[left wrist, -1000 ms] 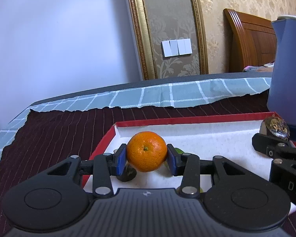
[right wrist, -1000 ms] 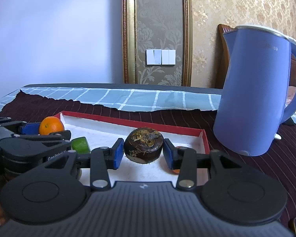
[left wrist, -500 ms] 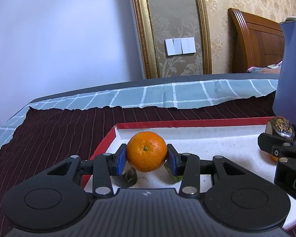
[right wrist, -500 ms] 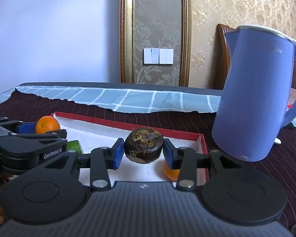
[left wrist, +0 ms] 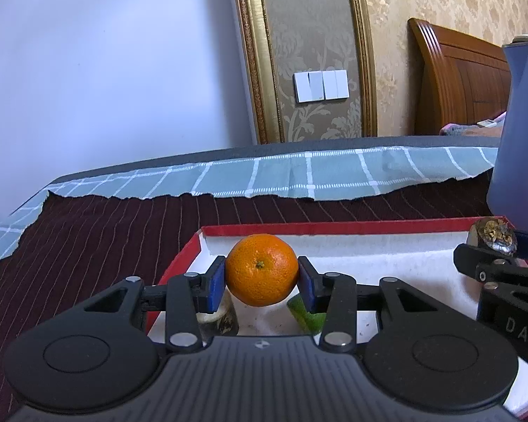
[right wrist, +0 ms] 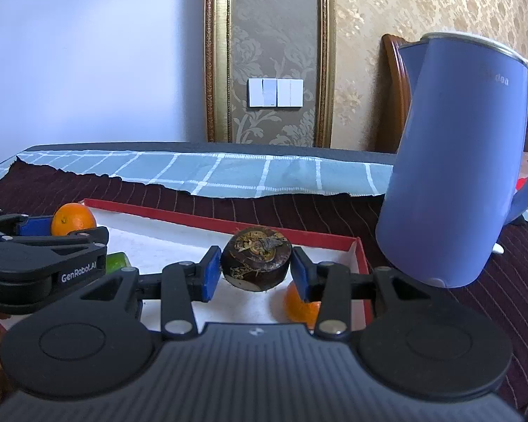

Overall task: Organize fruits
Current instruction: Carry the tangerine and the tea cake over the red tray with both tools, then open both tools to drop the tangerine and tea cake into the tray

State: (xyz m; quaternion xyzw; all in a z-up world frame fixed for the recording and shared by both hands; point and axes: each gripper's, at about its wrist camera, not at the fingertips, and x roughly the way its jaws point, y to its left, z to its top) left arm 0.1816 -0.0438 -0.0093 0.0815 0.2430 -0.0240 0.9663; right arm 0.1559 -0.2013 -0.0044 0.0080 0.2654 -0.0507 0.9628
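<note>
Two grippers each clamp a fruit above the red-rimmed white tray (left wrist: 352, 228). The left gripper (left wrist: 262, 283) pinches a mandarin (left wrist: 262, 269) between its blue pads, near the tray's left corner. The right gripper (right wrist: 255, 271) squeezes a dark brown round fruit (right wrist: 256, 258) (its top flaky and golden) near the tray's right end, beside a blue kettle (right wrist: 454, 161). A green fruit (right wrist: 115, 262) and another mandarin (right wrist: 299, 304) lie in the tray.
</note>
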